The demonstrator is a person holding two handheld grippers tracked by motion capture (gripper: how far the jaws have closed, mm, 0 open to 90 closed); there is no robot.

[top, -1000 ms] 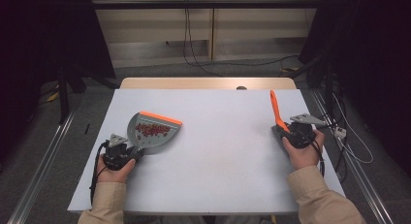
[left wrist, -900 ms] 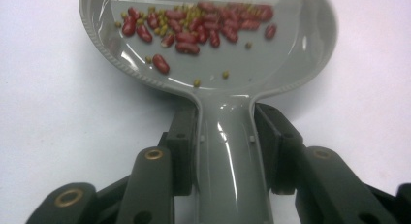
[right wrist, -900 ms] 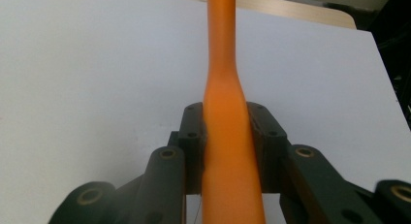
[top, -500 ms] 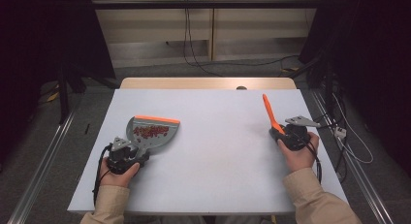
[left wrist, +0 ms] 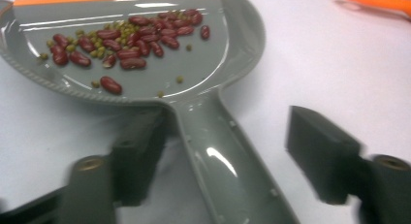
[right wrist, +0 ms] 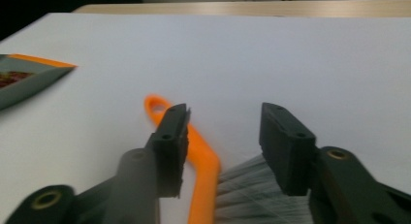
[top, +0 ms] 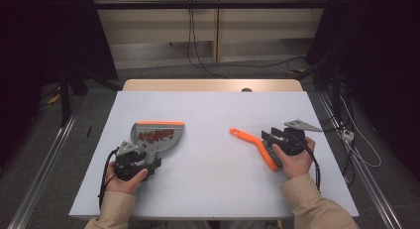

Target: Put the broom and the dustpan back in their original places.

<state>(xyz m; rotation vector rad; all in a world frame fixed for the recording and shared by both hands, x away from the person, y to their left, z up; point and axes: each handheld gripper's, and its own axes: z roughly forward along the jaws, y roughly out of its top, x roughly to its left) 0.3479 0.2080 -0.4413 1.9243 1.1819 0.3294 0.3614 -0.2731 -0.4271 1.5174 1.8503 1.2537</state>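
Observation:
A grey dustpan (top: 157, 136) with an orange lip lies flat on the white table (top: 213, 110), holding red beans (left wrist: 131, 42) and small green ones. Its handle (left wrist: 218, 156) runs between the jaws of my left gripper (left wrist: 228, 136), which have just been opening and stand apart from it. An orange brush (top: 250, 142) lies on the table at the right, handle pointing left. My right gripper (right wrist: 223, 122) hovers over the brush's handle (right wrist: 201, 158) and grey bristles (right wrist: 252, 185). Its jaws have just been opening, and the pads do not press on the brush.
A wooden strip (top: 213, 84) borders the table's far edge. Cables and dark stands fill the floor beyond and to the right. Bare white tabletop lies between dustpan and brush.
The brush, earlier held tilted upward in the right gripper, now lies flat with its handle to the left. Both grippers have opened; the dustpan handle is let go.

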